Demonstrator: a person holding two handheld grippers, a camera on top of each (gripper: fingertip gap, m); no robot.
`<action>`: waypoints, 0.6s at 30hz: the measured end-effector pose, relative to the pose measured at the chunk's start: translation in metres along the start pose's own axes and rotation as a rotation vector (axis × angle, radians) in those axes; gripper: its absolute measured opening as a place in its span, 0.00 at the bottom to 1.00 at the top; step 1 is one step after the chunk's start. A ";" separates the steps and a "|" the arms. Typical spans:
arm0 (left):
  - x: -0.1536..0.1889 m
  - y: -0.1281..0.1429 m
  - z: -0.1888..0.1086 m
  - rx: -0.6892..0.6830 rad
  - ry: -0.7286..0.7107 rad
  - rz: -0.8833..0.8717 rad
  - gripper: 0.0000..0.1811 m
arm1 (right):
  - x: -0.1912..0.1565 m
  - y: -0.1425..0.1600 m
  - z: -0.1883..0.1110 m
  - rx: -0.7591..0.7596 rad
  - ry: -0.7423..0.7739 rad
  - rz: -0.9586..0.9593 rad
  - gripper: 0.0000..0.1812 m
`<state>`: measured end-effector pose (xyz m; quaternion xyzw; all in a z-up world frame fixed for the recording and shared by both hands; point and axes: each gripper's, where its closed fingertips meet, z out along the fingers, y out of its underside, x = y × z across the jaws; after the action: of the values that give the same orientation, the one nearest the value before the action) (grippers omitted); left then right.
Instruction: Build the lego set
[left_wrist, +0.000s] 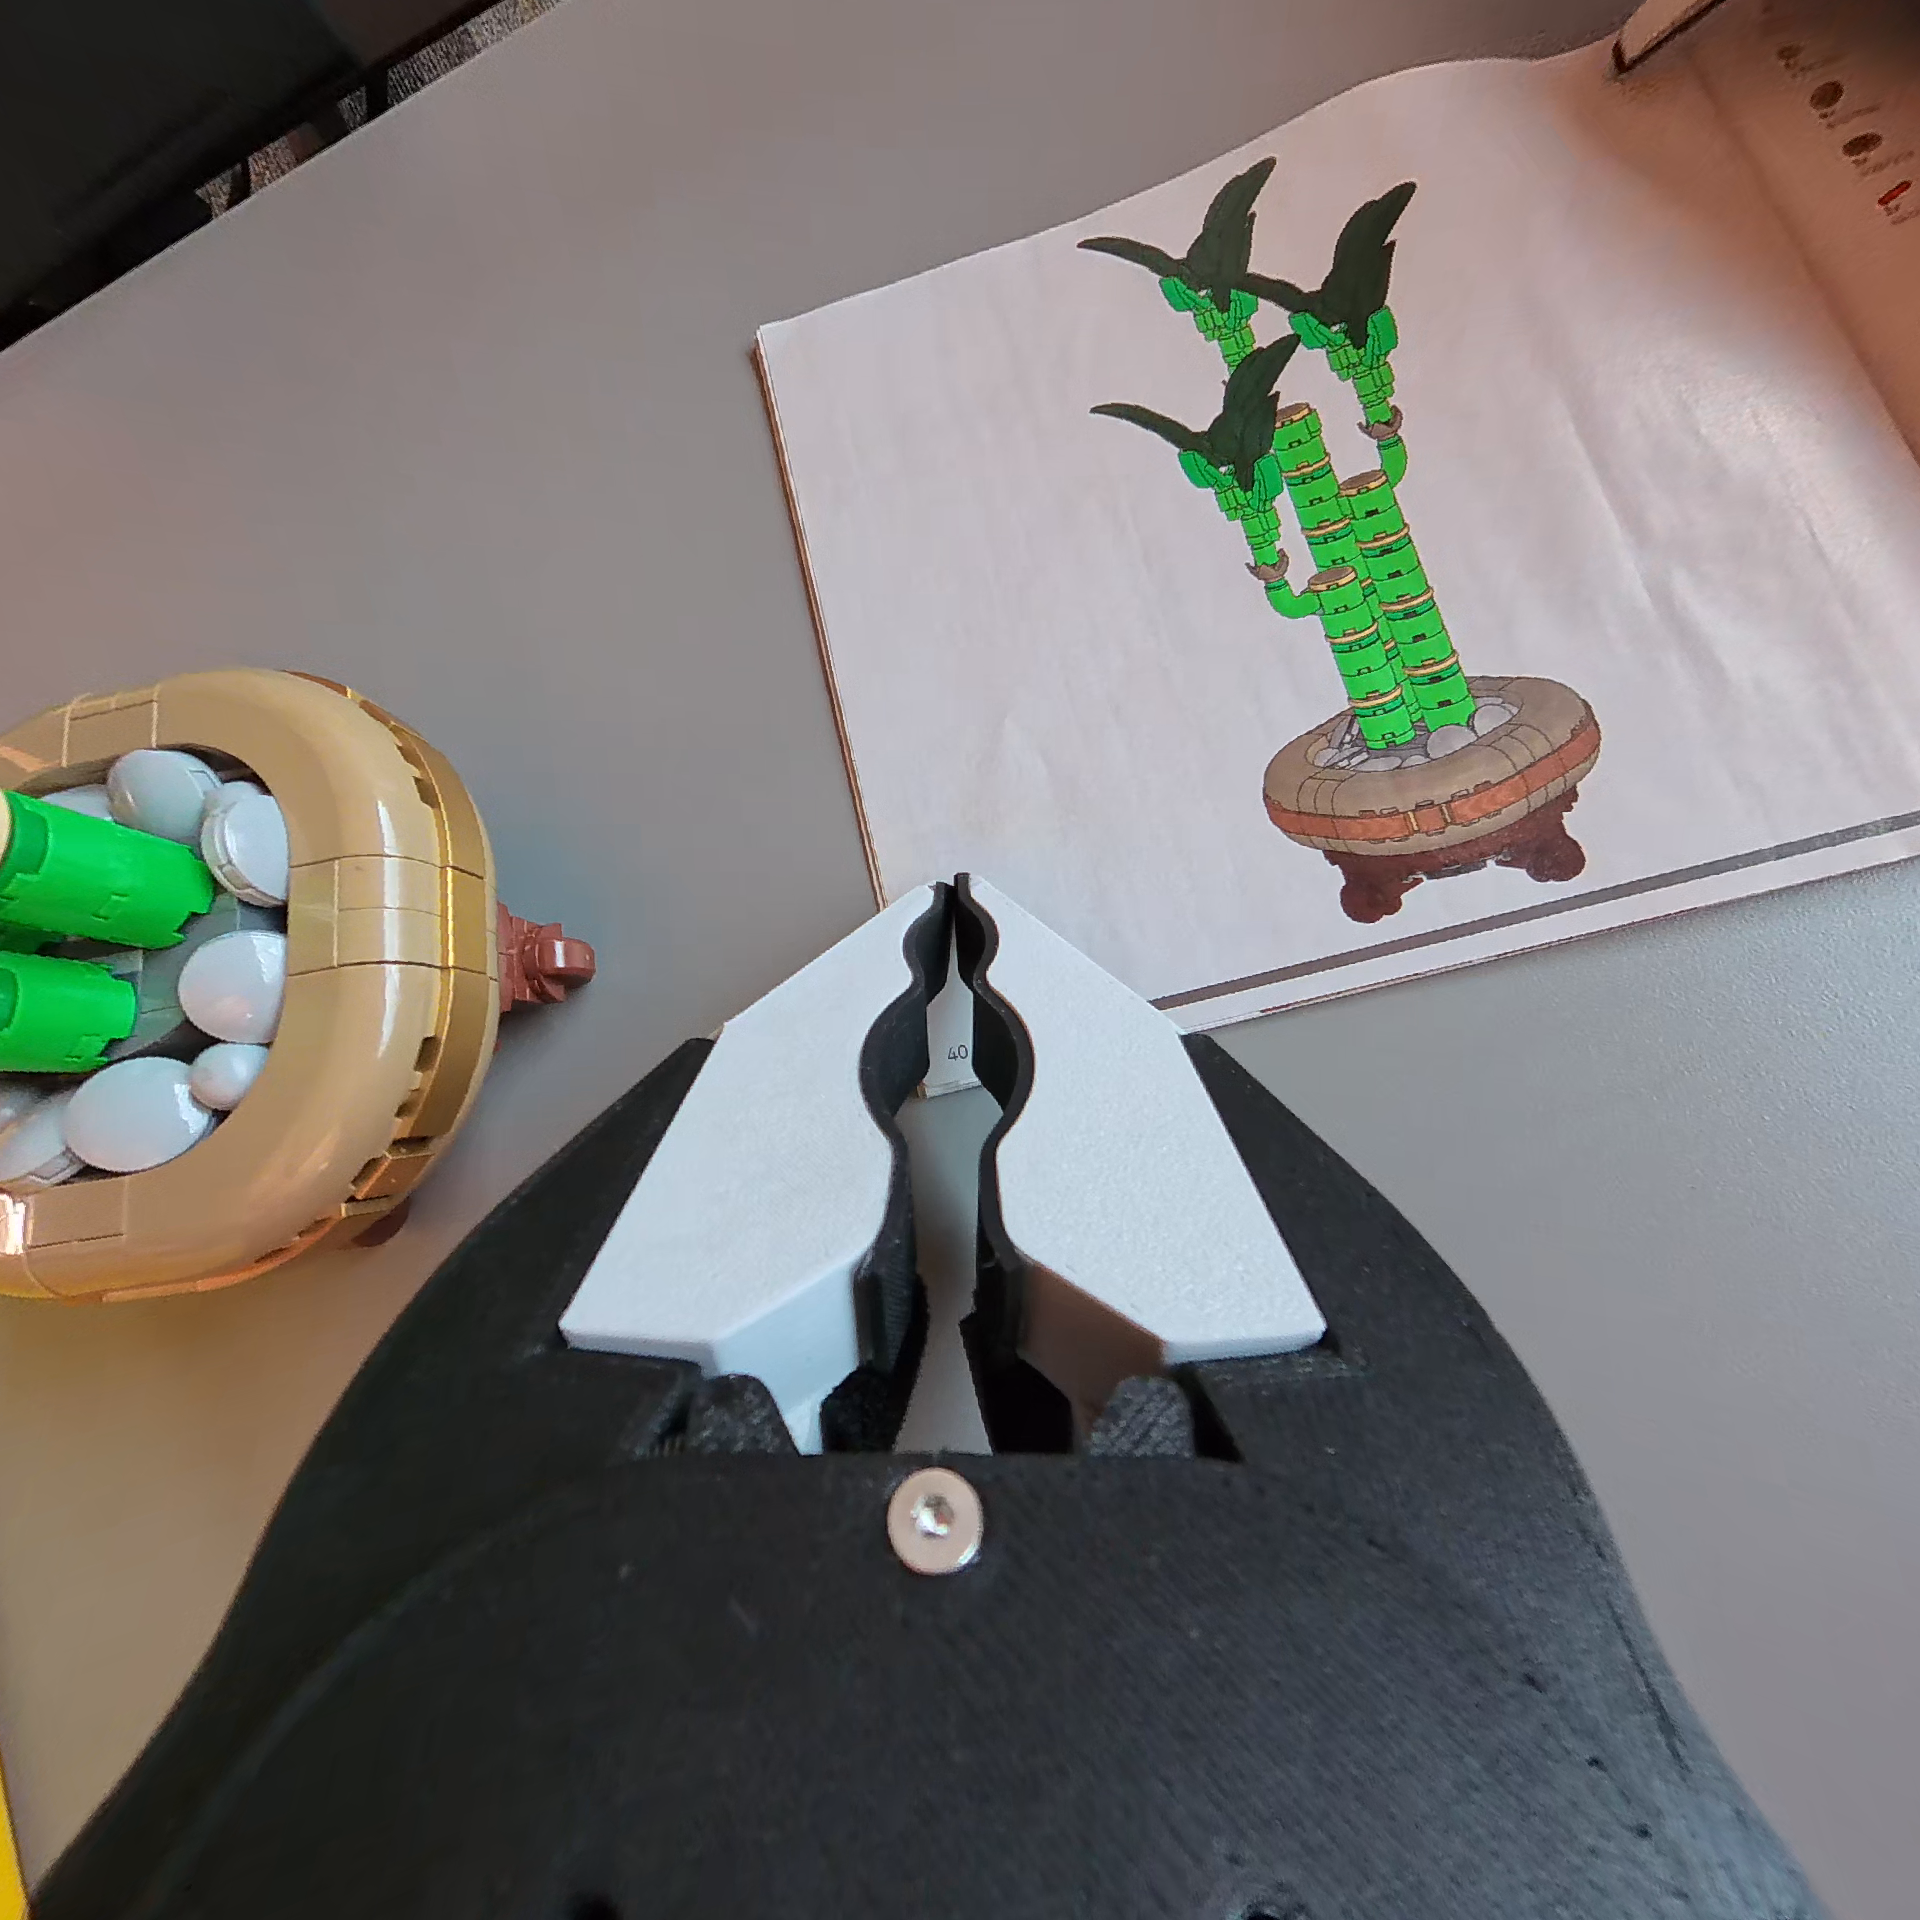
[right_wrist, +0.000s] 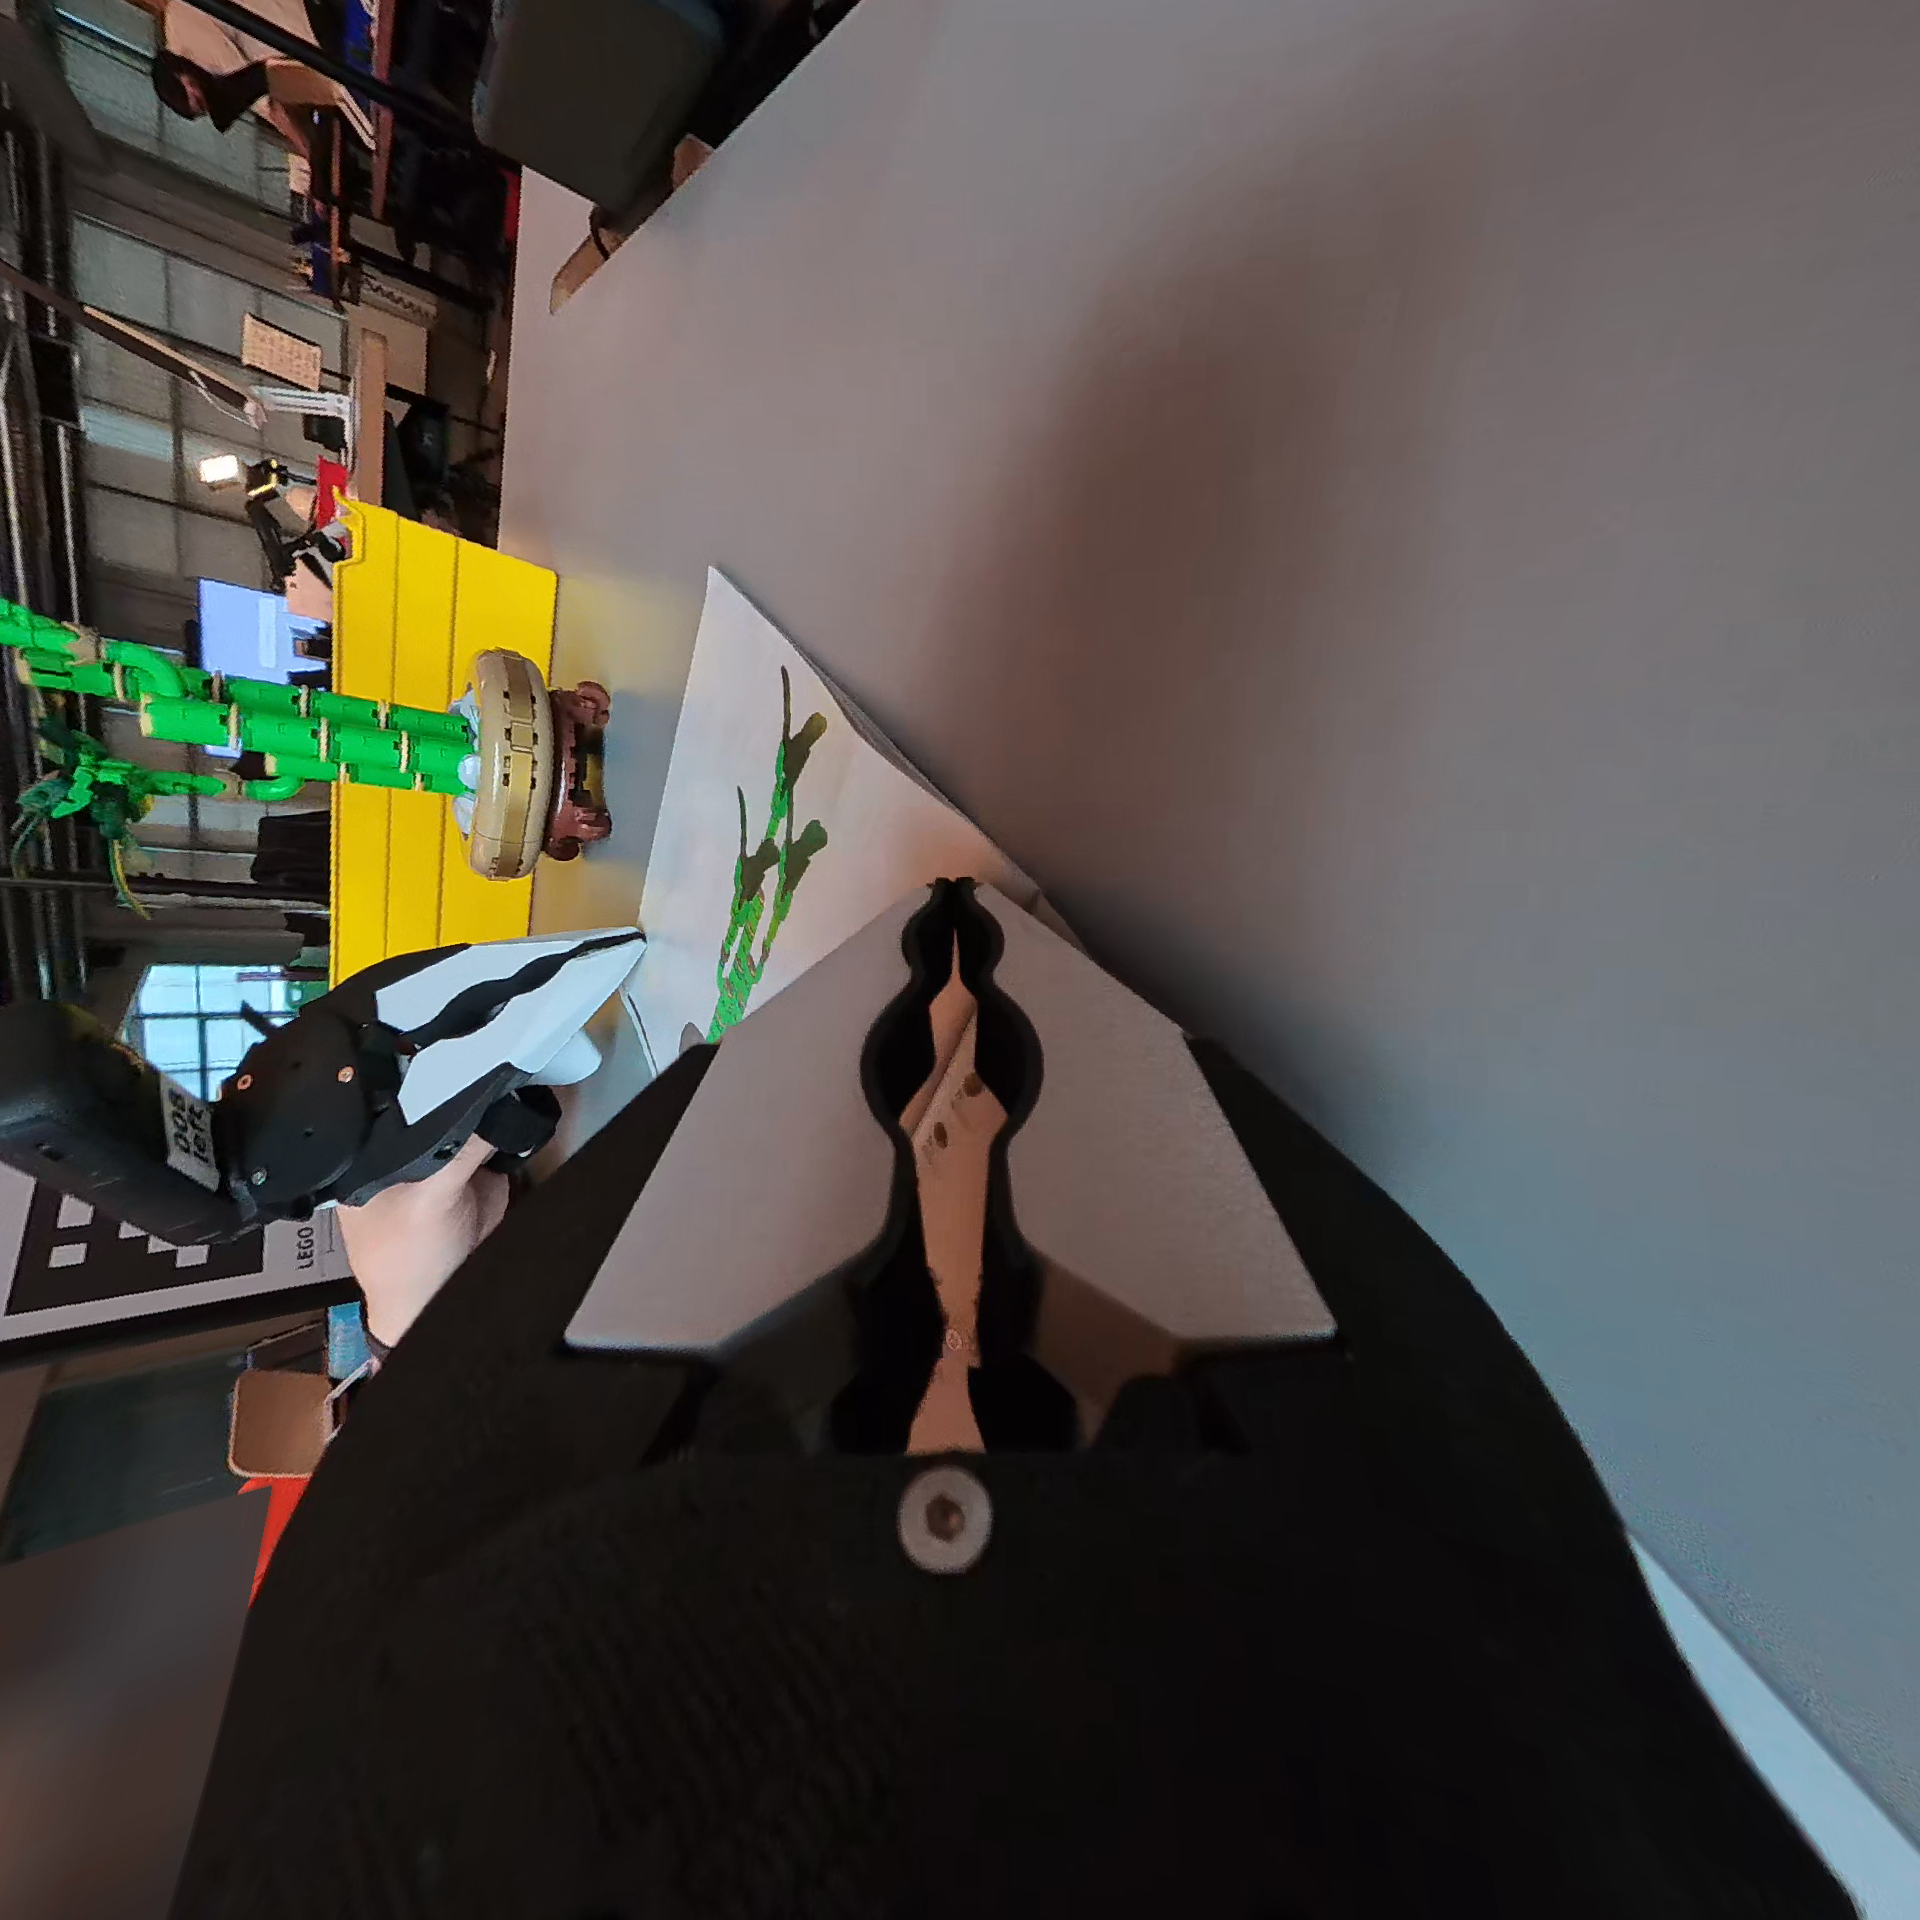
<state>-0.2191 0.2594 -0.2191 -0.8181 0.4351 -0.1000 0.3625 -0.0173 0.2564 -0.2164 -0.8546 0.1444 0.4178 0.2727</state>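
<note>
The Lego model is a tan round pot (left_wrist: 364, 821) on brown feet, holding grey pebbles and green bamboo stalks (left_wrist: 94, 873). It stands left of an open instruction booklet (left_wrist: 1018, 623) that shows a picture of the plant. My left gripper (left_wrist: 956, 885) is shut and empty, its tips over the booklet's near left corner. In the right wrist view the pot (right_wrist: 509, 764) and stalks (right_wrist: 291, 727) stand beyond the booklet (right_wrist: 696, 831). My right gripper (right_wrist: 951, 885) is shut on a lifted booklet page (right_wrist: 951, 1143). The left gripper (right_wrist: 629, 940) touches the booklet's corner.
A grey table (left_wrist: 520, 364) carries everything. A yellow panel (right_wrist: 447, 644) lies behind the pot. A person's hand (right_wrist: 416, 1236) holds the left gripper. A card with a black-and-white marker (right_wrist: 125, 1268) and a cluttered room lie past the table edge.
</note>
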 end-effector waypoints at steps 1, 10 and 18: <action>0.000 0.000 0.000 0.000 0.000 0.000 0.00 | 0.000 0.000 0.000 -0.002 -0.005 -0.002 0.00; 0.000 0.000 0.000 -0.002 0.004 -0.004 0.00 | -0.022 0.004 -0.009 0.029 -0.093 -0.053 0.00; 0.001 0.001 -0.001 -0.005 0.003 0.001 0.00 | -0.025 0.029 -0.006 -0.054 -0.070 -0.022 0.00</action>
<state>-0.2198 0.2578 -0.2192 -0.8187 0.4364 -0.1000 0.3596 -0.0428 0.2293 -0.2032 -0.8479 0.1143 0.4482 0.2591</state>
